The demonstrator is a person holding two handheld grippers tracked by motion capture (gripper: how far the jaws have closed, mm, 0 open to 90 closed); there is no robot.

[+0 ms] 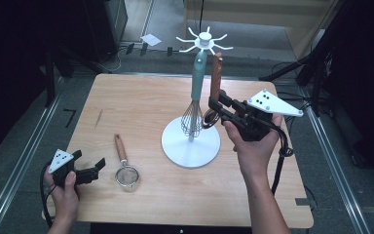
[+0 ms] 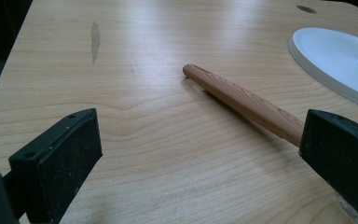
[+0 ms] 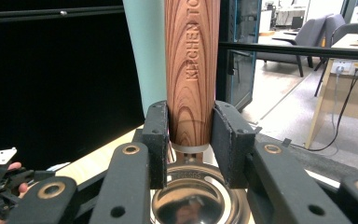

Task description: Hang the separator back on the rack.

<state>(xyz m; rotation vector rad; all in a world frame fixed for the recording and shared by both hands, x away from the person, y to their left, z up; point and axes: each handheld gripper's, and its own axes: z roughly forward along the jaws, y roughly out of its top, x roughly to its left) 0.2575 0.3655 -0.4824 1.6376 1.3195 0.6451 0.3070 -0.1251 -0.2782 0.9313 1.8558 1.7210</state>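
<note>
A white utensil stand (image 1: pixel 175 146) with a hook crown (image 1: pixel 204 40) stands mid-table. From it hangs a teal-handled whisk (image 1: pixel 198 78), whose handle (image 3: pixel 144 51) also rises behind my right jaws. My right gripper (image 1: pixel 215 104) is shut on the lower end of a wooden-handled steel scoop (image 1: pixel 216 73), held upright beside the whisk; both pads press the wood (image 3: pixel 191 70) just above the shiny bowl (image 3: pixel 193 205). My left gripper (image 1: pixel 90 160) rests open at the front left. A small wooden-handled strainer (image 1: pixel 126 174) lies just right of it, its handle (image 2: pixel 247 100) running past the right jaw of the left gripper (image 2: pixel 200 158).
The wooden table (image 1: pixel 141 97) carries a dark streak (image 1: pixel 99 118) at its left. The stand's white base (image 2: pixel 335 56) lies beyond the strainer handle. Metal floor rails (image 1: pixel 24 161) flank the table, and a cable (image 1: pixel 280 165) trails from the right gripper.
</note>
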